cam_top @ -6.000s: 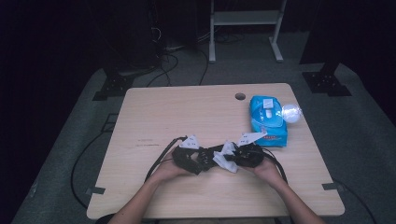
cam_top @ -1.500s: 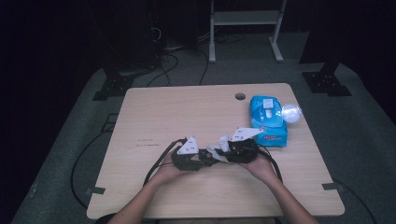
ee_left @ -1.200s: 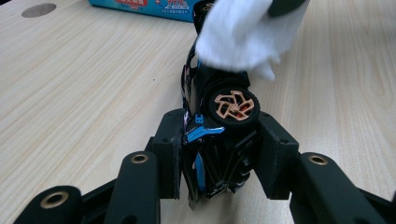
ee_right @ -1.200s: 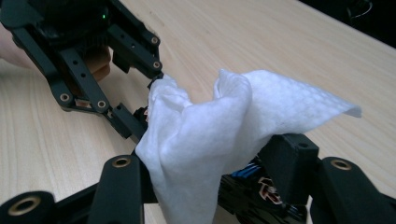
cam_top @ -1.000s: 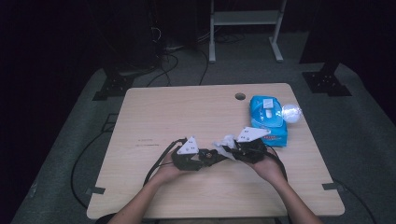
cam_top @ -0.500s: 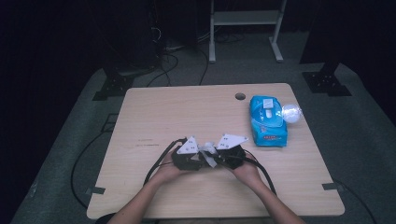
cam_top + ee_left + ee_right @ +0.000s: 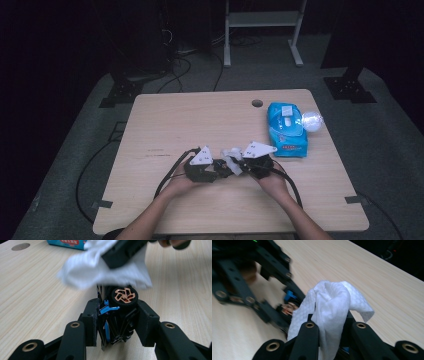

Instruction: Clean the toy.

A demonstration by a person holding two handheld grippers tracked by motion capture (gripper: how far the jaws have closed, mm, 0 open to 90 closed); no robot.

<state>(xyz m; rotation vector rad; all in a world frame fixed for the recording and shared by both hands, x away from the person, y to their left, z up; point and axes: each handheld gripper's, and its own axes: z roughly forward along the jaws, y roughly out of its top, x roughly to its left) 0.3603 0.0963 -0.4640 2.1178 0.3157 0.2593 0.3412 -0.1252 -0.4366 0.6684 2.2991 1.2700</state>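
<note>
My left gripper is shut on a small black toy car with a copper-coloured wheel and blue parts, held just above the table. A crumpled white wipe sits between the jaws of my right gripper, which is shut on it. In the left gripper view the wipe lies against the top of the car. From the high view the left gripper and right gripper meet tip to tip near the table's front middle, with the wipe between them. The toy car also shows behind the wipe.
A blue packet of wipes lies at the right of the wooden table, with a clear round object beside it. A cable hole is near the far edge. Cables trail from both grippers toward the front edge.
My right gripper has moved left with the wipe, from beside the blue packet to the left gripper, and the wipe now rests on the toy car. The left gripper has hardly moved.
</note>
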